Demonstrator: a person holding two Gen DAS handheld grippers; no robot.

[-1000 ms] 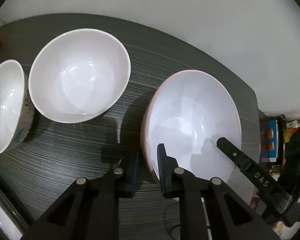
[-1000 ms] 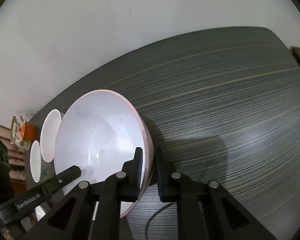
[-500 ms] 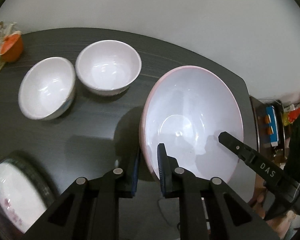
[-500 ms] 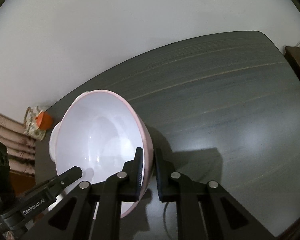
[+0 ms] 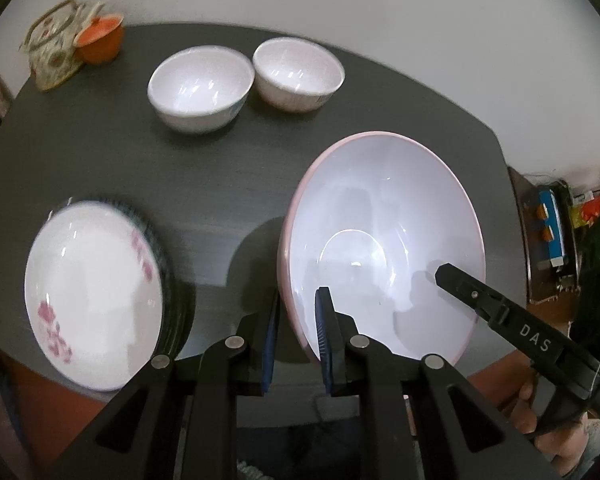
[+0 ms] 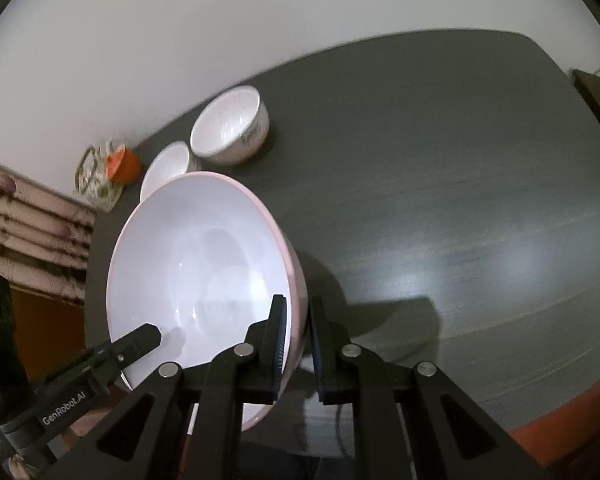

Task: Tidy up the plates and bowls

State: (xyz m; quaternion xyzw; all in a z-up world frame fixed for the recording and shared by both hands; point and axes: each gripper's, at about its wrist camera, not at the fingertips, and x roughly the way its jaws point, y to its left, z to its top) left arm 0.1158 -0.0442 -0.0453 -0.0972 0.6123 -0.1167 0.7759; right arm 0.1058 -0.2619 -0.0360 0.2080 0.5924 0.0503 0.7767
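A large pink-rimmed white bowl (image 5: 384,256) is held above the dark table (image 5: 204,168). My left gripper (image 5: 298,300) is shut on its left rim. My right gripper (image 6: 297,312) is shut on its right rim (image 6: 204,272); one of its fingers (image 5: 460,284) shows inside the bowl in the left wrist view. Two small white bowls (image 5: 200,88) (image 5: 298,74) sit side by side at the far edge. They also show in the right wrist view (image 6: 230,130) (image 6: 166,168). A white plate with pink flowers (image 5: 92,292) lies on a dark-rimmed plate at the near left.
A floral teapot (image 5: 52,56) and an orange cup (image 5: 100,38) stand at the far left corner. The table's right edge borders a shelf with clutter (image 5: 552,232). A white wall lies behind the table.
Both grippers have risen and drawn back with the large bowl. The two small bowls now look far away, and the plates, teapot and cup have come into view.
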